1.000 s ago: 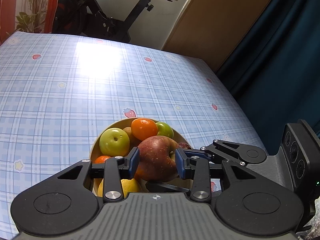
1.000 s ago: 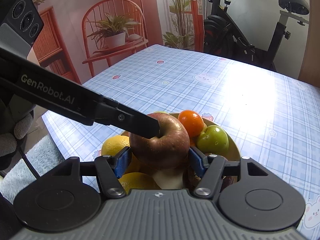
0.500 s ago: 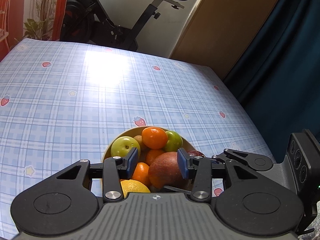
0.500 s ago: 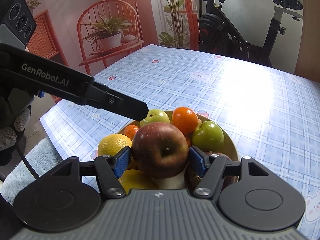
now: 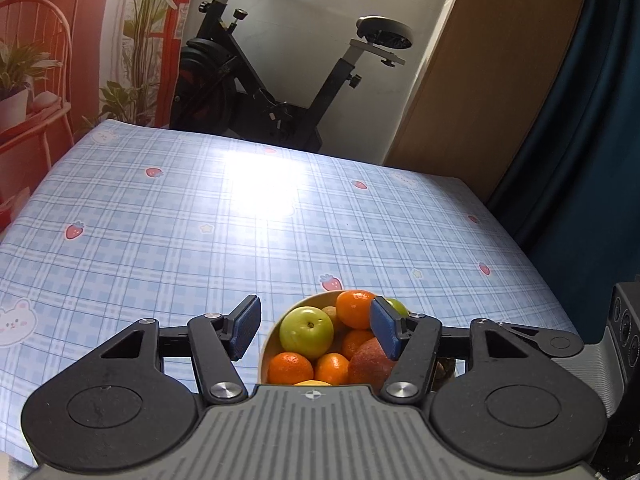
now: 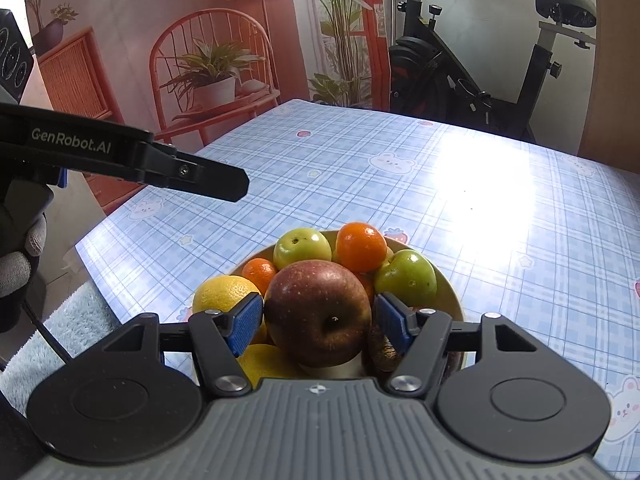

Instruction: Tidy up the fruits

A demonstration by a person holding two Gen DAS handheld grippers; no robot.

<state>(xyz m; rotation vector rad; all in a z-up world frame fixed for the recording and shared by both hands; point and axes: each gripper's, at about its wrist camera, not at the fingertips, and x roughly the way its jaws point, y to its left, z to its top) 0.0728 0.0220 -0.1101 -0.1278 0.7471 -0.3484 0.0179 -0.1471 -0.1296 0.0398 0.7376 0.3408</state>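
Blue-check table [image 6: 460, 184] is carrying bowl [image 6: 450, 292] w/ fruit. Red apple [image 6: 318, 312] is sitting atop pile, betw right gripper [image 6: 320, 322] pads, jaws spread, not clamping. Left gripper [image 5: 314, 330] is hanging open above bowl, holding nothing.

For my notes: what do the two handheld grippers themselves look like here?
Both the left gripper and right gripper look alike: black linkage arms with silver pivot screws, blue ribbed pads on the fingers, and a ribbed grey body. Seen from the right wrist, the left one bears white "GenRobot.AI" lettering, and a grey-gloved hand holds it.
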